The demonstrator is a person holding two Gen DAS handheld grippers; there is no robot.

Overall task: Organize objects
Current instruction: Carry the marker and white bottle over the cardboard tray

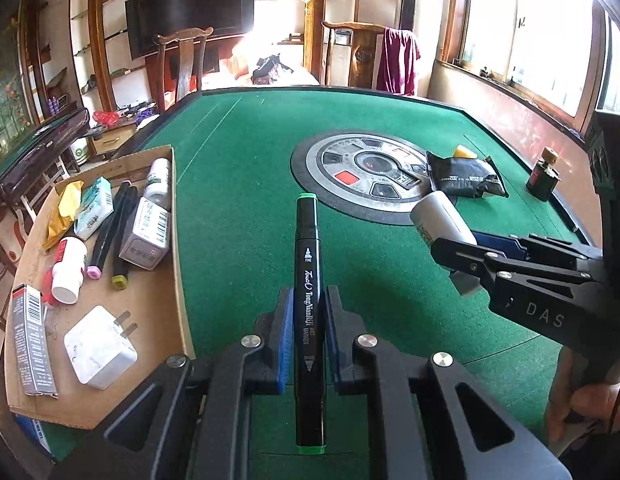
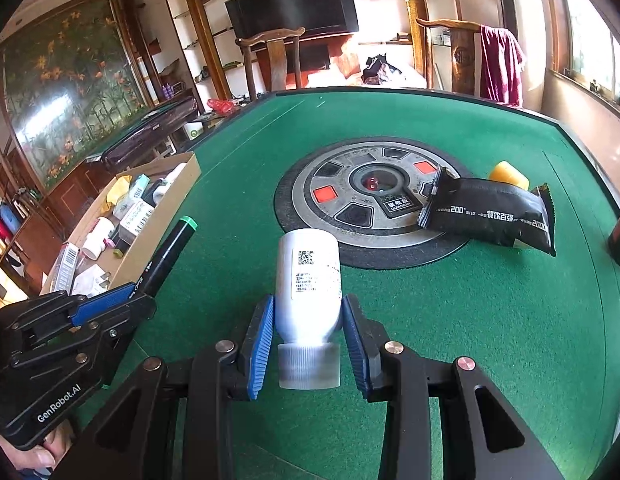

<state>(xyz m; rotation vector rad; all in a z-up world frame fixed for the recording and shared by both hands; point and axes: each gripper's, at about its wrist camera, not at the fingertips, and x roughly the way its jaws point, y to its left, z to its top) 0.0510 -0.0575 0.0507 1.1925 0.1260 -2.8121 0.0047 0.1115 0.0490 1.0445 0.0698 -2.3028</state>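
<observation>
My left gripper [image 1: 308,312] is shut on a black marker with green ends [image 1: 308,280], held above the green table and pointing away from me. Its blue pads press the marker's barrel from both sides. My right gripper [image 2: 308,320] is shut on a white bottle [image 2: 309,276] with a clear ribbed cap toward me. In the left wrist view the right gripper [image 1: 465,258] with the bottle [image 1: 439,216] hangs to the right. In the right wrist view the left gripper [image 2: 124,294] and marker [image 2: 170,248] are at the left, beside a cardboard box [image 2: 158,232].
The cardboard box [image 1: 176,240] at the table's left edge holds markers, a white charger [image 1: 100,346], small boxes, bottles and packets. On the felt lie a black snack packet [image 2: 489,212], a yellow block [image 2: 507,174] and a dark small bottle [image 1: 543,176], by the round metal centre disc [image 2: 361,196].
</observation>
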